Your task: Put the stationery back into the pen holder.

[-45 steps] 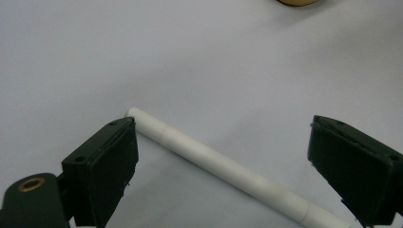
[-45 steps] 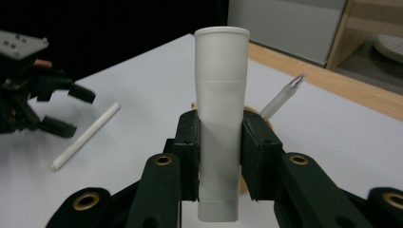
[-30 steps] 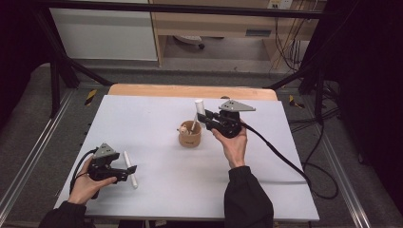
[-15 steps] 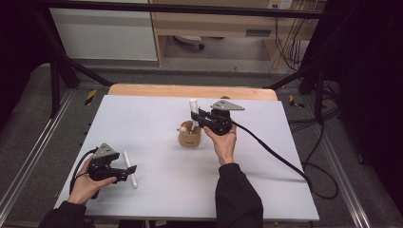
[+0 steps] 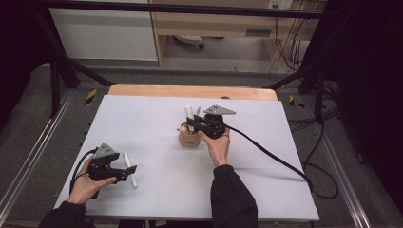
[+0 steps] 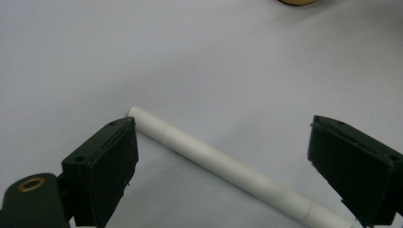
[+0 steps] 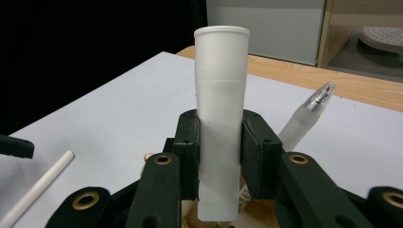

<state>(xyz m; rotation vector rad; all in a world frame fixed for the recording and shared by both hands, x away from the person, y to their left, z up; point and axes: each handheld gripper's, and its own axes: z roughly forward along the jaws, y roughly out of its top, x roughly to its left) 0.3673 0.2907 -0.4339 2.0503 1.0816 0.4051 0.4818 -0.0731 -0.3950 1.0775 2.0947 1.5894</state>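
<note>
Near the person, the left gripper [image 5: 124,171] rests low on the white surface [image 5: 157,123]. Its fingers [image 6: 102,166] are released and stand wide apart, one on each side of a white stick [image 6: 223,166] that lies flat between them; the left finger is just beside the end of the stick. Farther away, near the middle of the surface, the right gripper [image 7: 221,152] grasps a white tube [image 7: 221,95] upright, directly above a small wooden holder [image 5: 188,137]. A frosted pen [image 7: 304,116] leans in this holder, just beside the tube.
</note>
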